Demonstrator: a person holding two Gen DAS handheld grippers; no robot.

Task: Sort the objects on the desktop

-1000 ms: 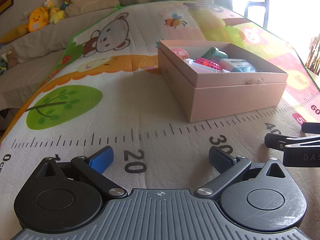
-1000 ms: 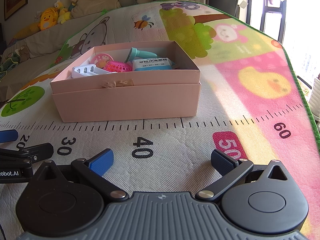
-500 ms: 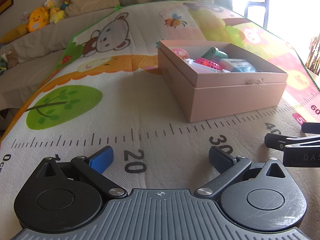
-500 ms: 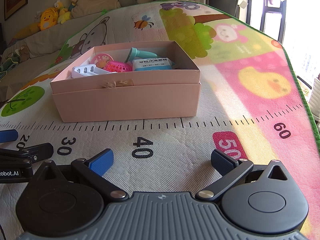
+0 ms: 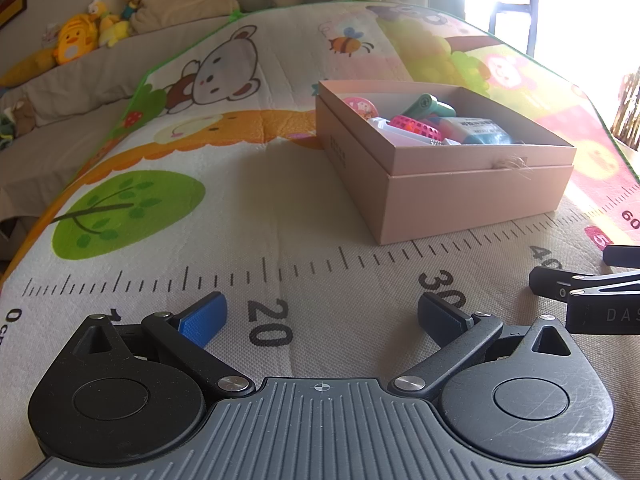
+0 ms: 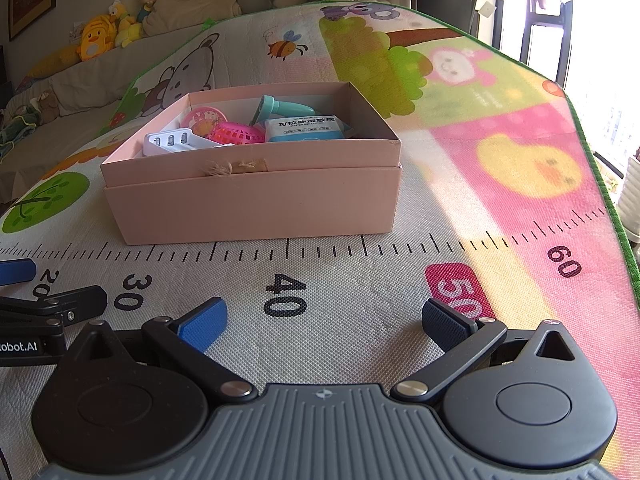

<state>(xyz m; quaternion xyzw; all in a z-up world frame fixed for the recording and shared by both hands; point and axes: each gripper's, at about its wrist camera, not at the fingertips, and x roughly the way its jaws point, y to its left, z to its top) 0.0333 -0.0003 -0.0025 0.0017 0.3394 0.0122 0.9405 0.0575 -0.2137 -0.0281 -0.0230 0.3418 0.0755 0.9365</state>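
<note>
A pink cardboard box (image 5: 472,188) (image 6: 256,200) stands on the cartoon play mat. Inside lie a white power strip (image 6: 172,142), a pink mesh ball (image 6: 236,134), a round pink disc (image 6: 202,117), a teal tube (image 6: 286,107) and a light blue packet (image 6: 306,128). My left gripper (image 5: 322,318) rests open low over the mat near the "20" mark, well short of the box. My right gripper (image 6: 324,324) is open near the "40" mark, directly in front of the box. Nothing sits between either pair of fingers. Each gripper's side shows in the other's view.
The mat (image 6: 360,280) carries a printed ruler along the near side. A sofa with plush toys (image 5: 76,42) and cushions runs behind the mat. Bright window light falls from the right, past the mat's green edge (image 6: 600,184).
</note>
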